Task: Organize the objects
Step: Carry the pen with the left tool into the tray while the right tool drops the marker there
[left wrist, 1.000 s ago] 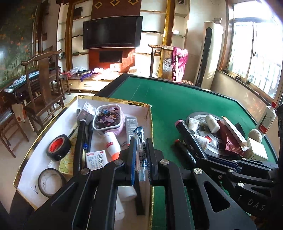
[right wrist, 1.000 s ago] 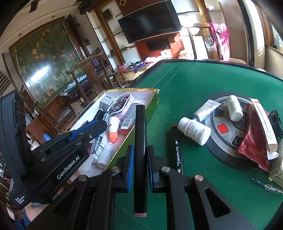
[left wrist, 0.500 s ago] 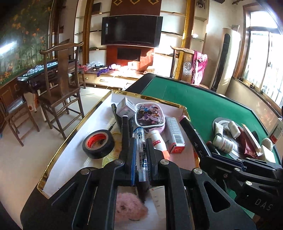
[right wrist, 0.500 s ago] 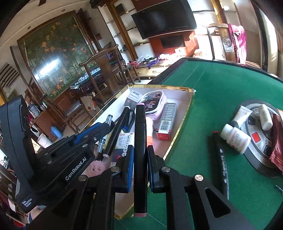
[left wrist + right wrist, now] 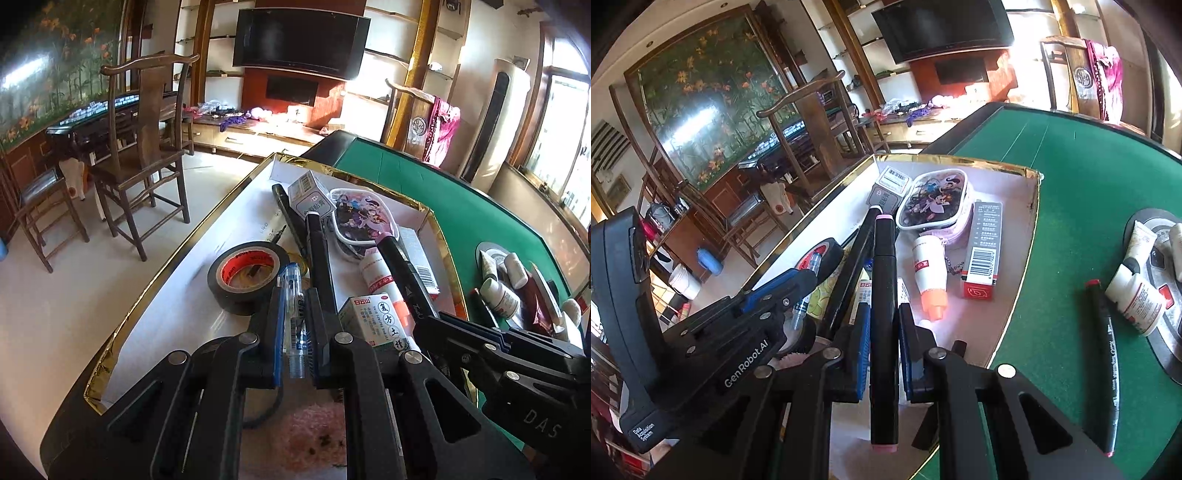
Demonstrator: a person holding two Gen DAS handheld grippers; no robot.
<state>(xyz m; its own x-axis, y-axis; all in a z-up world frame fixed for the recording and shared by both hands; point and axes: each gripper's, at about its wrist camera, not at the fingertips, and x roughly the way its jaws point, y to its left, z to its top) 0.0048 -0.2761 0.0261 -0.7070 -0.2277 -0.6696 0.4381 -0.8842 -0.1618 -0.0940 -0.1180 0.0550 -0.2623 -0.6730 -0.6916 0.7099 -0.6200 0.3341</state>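
My left gripper (image 5: 294, 314) clamps a clear pen (image 5: 293, 314) over the white tray (image 5: 177, 310) | my right gripper (image 5: 882, 332) clamps a black marker (image 5: 884, 314) above that tray's near edge, beside the left one

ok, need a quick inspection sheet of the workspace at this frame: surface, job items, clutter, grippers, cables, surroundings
Surface: green felt table; gold-rimmed white tray at its left edge.
Job's things: blue clear pen in the left gripper; black marker with pink ends in the right gripper, both over the tray.
Clutter: in tray, tape roll, cartoon pouch, barcode box, white tube with orange cap. On felt, black pen, white bottle.
Grippers: both shut on their items.
Cables: nothing seen.
Surroundings: wooden chair, wall TV, window.
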